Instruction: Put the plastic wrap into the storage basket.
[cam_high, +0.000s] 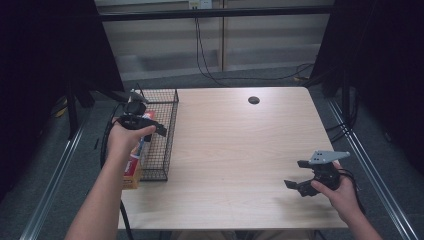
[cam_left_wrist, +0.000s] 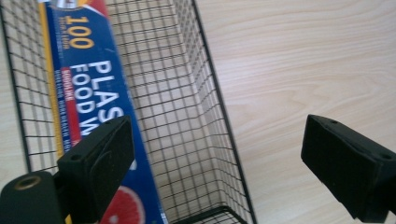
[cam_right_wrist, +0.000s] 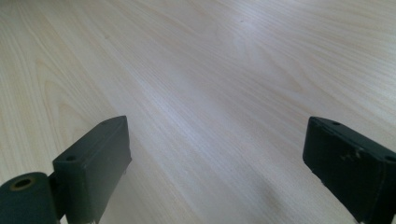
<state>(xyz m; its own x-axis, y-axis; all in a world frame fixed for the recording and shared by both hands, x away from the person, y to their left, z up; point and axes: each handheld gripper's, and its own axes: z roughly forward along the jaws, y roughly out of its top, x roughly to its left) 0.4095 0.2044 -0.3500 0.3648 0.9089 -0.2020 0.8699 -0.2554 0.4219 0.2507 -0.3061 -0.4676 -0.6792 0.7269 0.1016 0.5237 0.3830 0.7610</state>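
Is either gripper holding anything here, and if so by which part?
Nothing is held. The left gripper hangs open over the wire basket with the food wrap box; the right gripper is open.

Bench (cam_high: 235, 150): pale wood-grain top, rounded corners, seen from above. A black wire basket (cam_high: 162, 132) is set on its left edge, long side running away from the viewer. A blue plastic food wrap box (cam_left_wrist: 88, 107) is laid inside the basket, seemingly leaning against the left wall. A dark round cable hole (cam_high: 254, 100) is noted near the far edge.
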